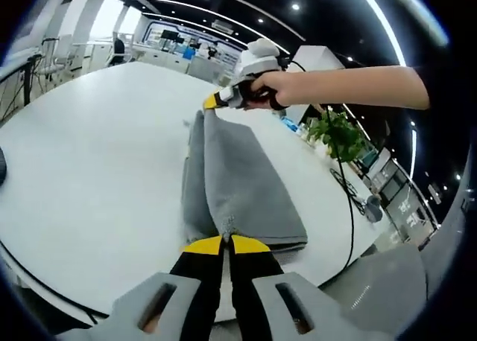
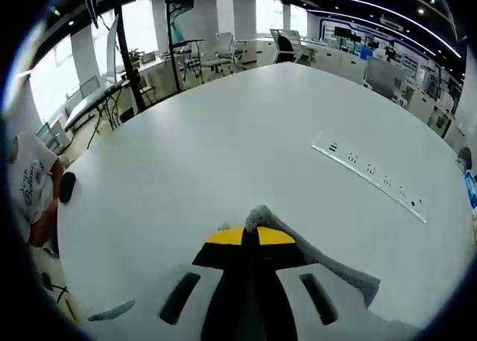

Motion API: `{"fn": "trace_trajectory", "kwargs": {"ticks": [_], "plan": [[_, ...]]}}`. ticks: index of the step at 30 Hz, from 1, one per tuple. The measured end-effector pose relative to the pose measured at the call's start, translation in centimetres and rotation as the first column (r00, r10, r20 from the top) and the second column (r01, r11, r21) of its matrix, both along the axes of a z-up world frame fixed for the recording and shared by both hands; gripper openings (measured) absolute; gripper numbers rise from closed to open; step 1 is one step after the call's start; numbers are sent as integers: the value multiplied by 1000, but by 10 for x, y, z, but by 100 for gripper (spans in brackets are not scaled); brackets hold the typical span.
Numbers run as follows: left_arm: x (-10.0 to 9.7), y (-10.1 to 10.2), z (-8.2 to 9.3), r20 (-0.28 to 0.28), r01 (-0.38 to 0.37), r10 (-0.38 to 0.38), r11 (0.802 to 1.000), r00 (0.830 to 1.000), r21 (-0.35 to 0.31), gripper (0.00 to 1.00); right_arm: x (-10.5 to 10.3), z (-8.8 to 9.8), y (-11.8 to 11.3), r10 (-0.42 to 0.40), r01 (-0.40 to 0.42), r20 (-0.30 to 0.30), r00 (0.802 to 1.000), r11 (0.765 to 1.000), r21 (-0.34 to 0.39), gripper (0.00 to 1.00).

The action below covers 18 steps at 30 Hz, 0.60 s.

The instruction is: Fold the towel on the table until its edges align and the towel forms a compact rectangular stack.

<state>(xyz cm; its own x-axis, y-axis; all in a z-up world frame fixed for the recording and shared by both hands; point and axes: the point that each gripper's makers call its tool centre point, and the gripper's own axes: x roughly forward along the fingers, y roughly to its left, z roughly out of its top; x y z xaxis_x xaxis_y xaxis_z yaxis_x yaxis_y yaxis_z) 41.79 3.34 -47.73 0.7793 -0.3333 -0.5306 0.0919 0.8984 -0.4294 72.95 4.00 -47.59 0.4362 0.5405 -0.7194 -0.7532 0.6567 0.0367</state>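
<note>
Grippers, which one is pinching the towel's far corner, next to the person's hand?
The right gripper, at the towel's far end, held by the hand; the left gripper pinches the near edge.

Your towel [image 1: 231, 181] lies mid-frame on the table [image 1: 89, 170], running from your left gripper [image 1: 226, 244] at bottom up to your right gripper [image 1: 214, 101] above.

Right gripper [image 2: 250, 237] pinching towel [image 2: 335, 270]
</note>
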Motion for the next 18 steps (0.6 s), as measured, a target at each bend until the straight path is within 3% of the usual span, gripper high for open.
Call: {"fn": "trace_trajectory", "kwargs": {"ticks": [6,9,11,18], "plan": [[-1,3,-7,-29,-22,21,1000,999,-12,3,-11,-2,2,15,-15,-21,1000,1000,16,3],[-2,2,-9,-44,-20,20,1000,999,4,3,-1,-5,5,44,-44,1,999,999,11,3],[-2,1,-10,-49,-21,21,1000,999,2,3,-10,0,3,48,-48,-3,999,999,12,3],[-6,3,-14,-88,-25,25,1000,996,4,3,-6,2,4,53,-52,-5,999,998,34,5]]}}
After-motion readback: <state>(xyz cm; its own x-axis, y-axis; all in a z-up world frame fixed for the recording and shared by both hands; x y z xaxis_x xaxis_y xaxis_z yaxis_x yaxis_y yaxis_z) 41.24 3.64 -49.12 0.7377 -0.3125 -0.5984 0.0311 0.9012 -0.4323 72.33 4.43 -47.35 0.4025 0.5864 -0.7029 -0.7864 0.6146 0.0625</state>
